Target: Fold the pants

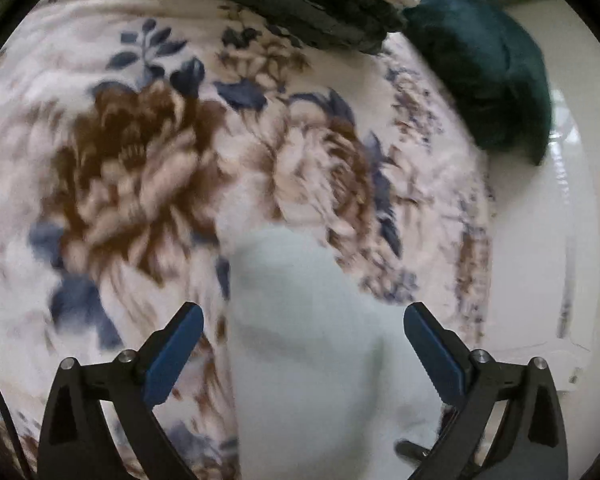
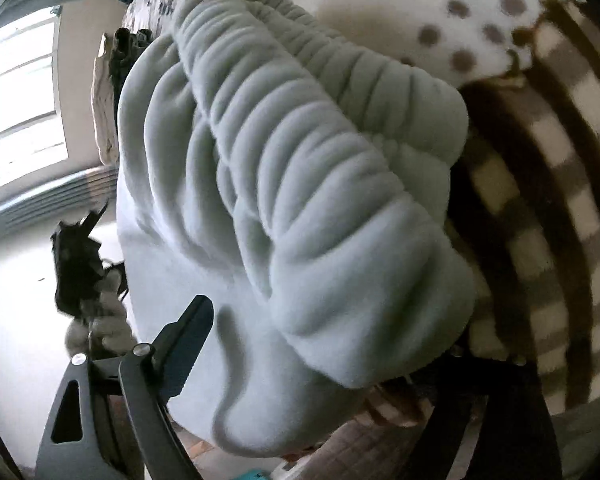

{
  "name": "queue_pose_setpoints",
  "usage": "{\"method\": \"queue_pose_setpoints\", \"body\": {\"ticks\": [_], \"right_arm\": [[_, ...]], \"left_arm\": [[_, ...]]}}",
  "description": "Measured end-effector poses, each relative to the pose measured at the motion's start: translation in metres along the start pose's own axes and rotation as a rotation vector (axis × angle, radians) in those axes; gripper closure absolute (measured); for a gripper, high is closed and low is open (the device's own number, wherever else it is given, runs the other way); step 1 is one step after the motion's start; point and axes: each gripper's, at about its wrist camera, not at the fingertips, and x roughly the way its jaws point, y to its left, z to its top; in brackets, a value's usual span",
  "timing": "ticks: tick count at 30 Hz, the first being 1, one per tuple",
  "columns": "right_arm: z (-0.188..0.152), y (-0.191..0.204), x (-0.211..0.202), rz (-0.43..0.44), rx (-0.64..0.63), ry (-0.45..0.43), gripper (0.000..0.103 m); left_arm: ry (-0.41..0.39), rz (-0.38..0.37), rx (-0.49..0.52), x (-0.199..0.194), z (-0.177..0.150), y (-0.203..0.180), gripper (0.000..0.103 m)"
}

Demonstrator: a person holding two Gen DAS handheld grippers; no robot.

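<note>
Pale grey-green fleece pants: leg end between my left fingers, spread wide, unheld, on floral bedspread. Elastic waistband bunched ahead of right fingers, apparently wide. Grip hem and waistband corners squarely.

A: left gripper?
B: jaws wide apart, both blue pads in view, pressing on nothing, pointed steeply down

A: right gripper?
B: only its left finger shows, the other one is hidden behind cloth. Jaws look spread, can't see a pad pinching anything

A: hands or sleeves?
B: left gripper shows small and dark at the left edge of the right wrist view, too blurred for more
</note>
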Motion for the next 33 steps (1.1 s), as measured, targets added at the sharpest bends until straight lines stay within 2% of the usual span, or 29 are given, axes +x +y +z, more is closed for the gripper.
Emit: {"method": "queue_pose_setpoints", "body": {"ticks": [4, 7, 8, 11, 14, 17, 20, 24, 27, 30, 31, 33], "right_arm": [[-0.013, 0.0, -0.01, -0.01, 0.023, -0.04, 0.013], [-0.014, -0.004, -0.02, -0.011, 0.044, -0.051, 0.013], [-0.01, -0.008, -0.017, -0.016, 0.047, -0.047, 0.01], [0.004, -0.021, 0.012, -0.01, 0.041, 0.012, 0.0], [0.018, -0.028, 0.028, 0.026, 0.057, 0.039, 0.0], [0.023, -0.029, 0.025, 0.051, 0.091, 0.042, 0.0], [0.018, -0.023, 0.009, 0.04, 0.089, -0.025, 0.0], [0.01, 0.006, -0.011, -0.007, -0.003, -0.105, 0.0], [0.023, -0.012, 0.013, -0.01, 0.06, -0.057, 0.0], [0.033, -0.021, 0.02, 0.049, 0.123, -0.085, 0.0], [0.032, -0.017, 0.017, 0.044, 0.103, -0.097, 0.001], [0.023, -0.011, 0.004, 0.049, 0.067, -0.135, 0.015]], "left_arm": [[0.054, -0.084, -0.053, 0.013, -0.025, 0.008, 0.0], [0.121, -0.063, -0.023, 0.034, -0.044, 0.008, 0.0], [0.131, -0.069, -0.023, 0.041, -0.048, 0.008, 0.0], [0.128, -0.112, -0.052, 0.053, -0.051, 0.016, 0.0], [0.146, -0.154, -0.069, 0.065, -0.048, 0.025, 0.0], [0.186, -0.223, -0.098, 0.076, -0.046, 0.032, 0.0], [0.194, -0.235, -0.102, 0.074, -0.044, 0.03, 0.0], [0.204, -0.237, -0.075, 0.065, -0.042, 0.027, 0.0], [0.223, -0.239, -0.069, 0.072, -0.044, 0.029, 0.0], [0.208, -0.244, -0.042, 0.078, -0.046, 0.018, 0.0], [0.194, -0.25, -0.038, 0.077, -0.046, 0.015, 0.003], [0.176, -0.275, -0.028, 0.068, -0.046, 0.01, 0.014]]}}
